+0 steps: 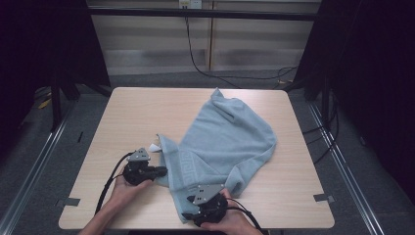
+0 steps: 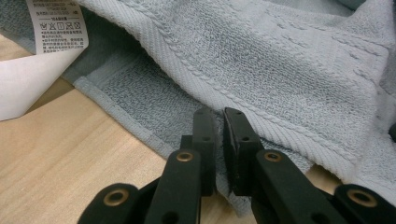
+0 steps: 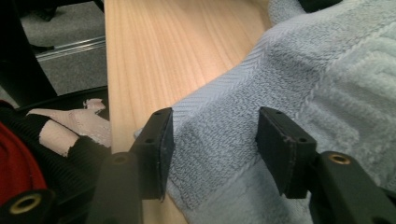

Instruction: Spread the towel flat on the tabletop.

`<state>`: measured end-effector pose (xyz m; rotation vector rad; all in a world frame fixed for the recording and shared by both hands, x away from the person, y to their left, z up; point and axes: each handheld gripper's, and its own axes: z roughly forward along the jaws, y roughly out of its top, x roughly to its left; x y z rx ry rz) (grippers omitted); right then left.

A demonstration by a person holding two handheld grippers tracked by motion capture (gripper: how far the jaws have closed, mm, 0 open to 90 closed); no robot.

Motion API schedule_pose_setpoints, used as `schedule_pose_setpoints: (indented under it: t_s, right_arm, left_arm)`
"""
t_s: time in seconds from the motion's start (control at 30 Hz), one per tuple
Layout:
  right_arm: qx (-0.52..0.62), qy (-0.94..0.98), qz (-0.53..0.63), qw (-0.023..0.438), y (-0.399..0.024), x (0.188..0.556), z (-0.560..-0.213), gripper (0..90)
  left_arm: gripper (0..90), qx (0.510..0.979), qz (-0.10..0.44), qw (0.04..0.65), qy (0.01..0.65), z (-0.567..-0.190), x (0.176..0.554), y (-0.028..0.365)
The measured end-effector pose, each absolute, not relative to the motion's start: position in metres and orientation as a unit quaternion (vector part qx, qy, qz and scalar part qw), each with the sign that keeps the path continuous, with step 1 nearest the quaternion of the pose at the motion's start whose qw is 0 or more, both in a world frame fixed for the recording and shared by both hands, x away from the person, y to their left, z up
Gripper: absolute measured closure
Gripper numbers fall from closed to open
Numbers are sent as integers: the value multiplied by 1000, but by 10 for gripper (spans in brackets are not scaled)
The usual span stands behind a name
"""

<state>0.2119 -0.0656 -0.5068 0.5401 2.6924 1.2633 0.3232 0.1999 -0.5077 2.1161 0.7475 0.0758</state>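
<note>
Pale blue-grey terry, the towel (image 1: 222,142) lies crumpled across the middle and right of the table (image 1: 132,112), its near corner at the front edge. The left gripper view alone shows print on its white label (image 2: 57,25). There the left gripper (image 2: 219,122) pinches the towel's hem, jaws nearly together. The right gripper (image 3: 214,135) stands spread around the near corner, pads not pressing.

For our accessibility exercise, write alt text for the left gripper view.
The left claw is pinched shut on the hem of a pale blue towel lying on a light wooden table. A white care label hangs from the towel at upper left.
</note>
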Motion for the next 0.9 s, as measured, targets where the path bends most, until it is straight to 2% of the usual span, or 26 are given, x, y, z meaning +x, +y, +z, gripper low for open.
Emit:
schedule_pose_setpoints:
  t_s: [0.07, 0.1, 0.13, 0.3, 0.47, 0.63, 0.73, 0.9]
  right_arm:
    - [179, 890, 415, 58, -68, 214, -505, 782]
    - [187, 888, 416, 56, -70, 216, -505, 833]
    - [196, 886, 417, 48, -71, 218, -505, 847]
    - [227, 870, 437, 38, -88, 226, -491, 859]
    - [270, 835, 472, 88, -130, 236, -461, 860]
    - [319, 805, 483, 128, -180, 243, -446, 861]
    - [345, 799, 474, 138, -208, 243, -449, 861]
    - [387, 806, 428, 136, -236, 241, -476, 861]
  left_arm:
    - [838, 850, 31, 433, 300, -507, 323, 200]
    - [838, 849, 32, 434, 299, -508, 323, 200]
    - [838, 850, 31, 433, 298, -507, 323, 201]
    - [839, 850, 37, 436, 295, -506, 318, 204]
    - [867, 852, 40, 433, 291, -505, 313, 206]
    - [899, 859, 47, 425, 284, -504, 310, 204]
    - [899, 861, 50, 419, 282, -504, 307, 204]
    - [899, 868, 46, 411, 273, -502, 297, 205]
